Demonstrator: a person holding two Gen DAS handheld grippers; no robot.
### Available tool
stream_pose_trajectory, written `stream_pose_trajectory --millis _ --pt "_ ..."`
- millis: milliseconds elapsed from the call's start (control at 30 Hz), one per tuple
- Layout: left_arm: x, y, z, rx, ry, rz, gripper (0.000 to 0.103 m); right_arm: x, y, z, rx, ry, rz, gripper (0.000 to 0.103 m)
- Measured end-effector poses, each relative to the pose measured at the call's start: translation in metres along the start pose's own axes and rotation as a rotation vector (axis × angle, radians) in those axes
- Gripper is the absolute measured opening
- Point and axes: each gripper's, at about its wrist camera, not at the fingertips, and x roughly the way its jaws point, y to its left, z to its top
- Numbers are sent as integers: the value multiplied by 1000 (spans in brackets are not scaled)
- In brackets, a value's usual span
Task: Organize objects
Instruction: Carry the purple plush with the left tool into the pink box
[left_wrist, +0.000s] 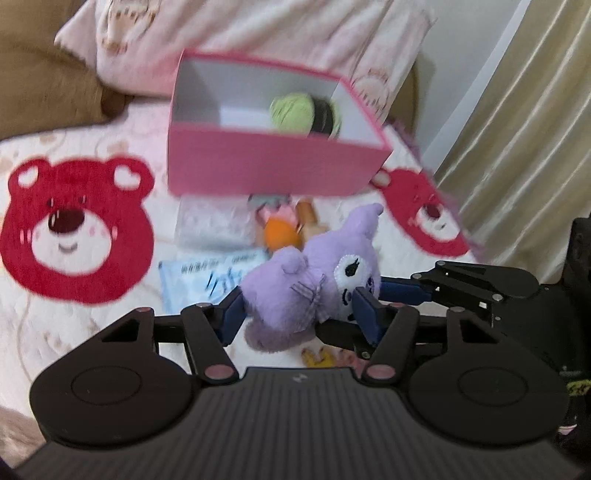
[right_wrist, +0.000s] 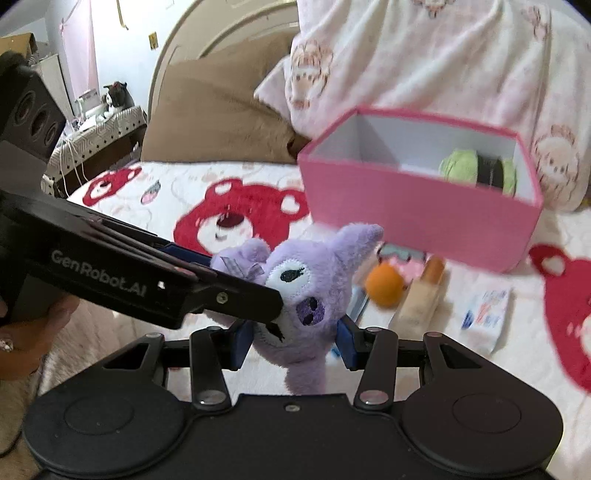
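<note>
A soft purple plush toy (left_wrist: 314, 288), fuzzy, with pointed ears, an embroidered white eye patch and a small checked bow, is pinched from two sides at once. The left gripper (left_wrist: 303, 310) is closed on it, its blue pads pressed into the pile on either side of the body. The right gripper (right_wrist: 295, 338) is likewise clamped on the toy, with the head between its blue pads and a plush limb hanging down below them. In the right wrist view the left gripper is seen reaching in from the left, its black tip against the toy's face.

The toy is held above a quilted white bedspread (left_wrist: 92, 325) printed with red bear faces. Just beyond it, a rectangular pink box (right_wrist: 417, 210) of stiff card with a white lining stands open on the bed; a green ball-like item (right_wrist: 460, 168) and a dark round object, blurred, lie in its far right corner. Between box and toy, an orange ball (right_wrist: 384, 284), a beige tube (right_wrist: 421, 302) and small printed packets (right_wrist: 484, 312) are scattered on the bedspread.
</note>
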Motion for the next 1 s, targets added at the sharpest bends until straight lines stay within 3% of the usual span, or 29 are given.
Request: stream_pose_trajectory --millis 233,433,533,700,1000 --pt "-21 -28 57 45 -67 -36 59 -42 -25 50 2 -78 3 52" --pt "-1 -38 114 41 -69 -67 59 -42 -61 86 60 -85 -10 52" --pt "19 -28 141 2 -45 -97 59 -30 -81 102 88 -79 -9 52" --pt "70 -7 172 -59 -25 -152 58 5 -126 119 243 -39 24 52" --pt "148 19 199 -138 21 -122 58 70 -174 136 310 63 5 52"
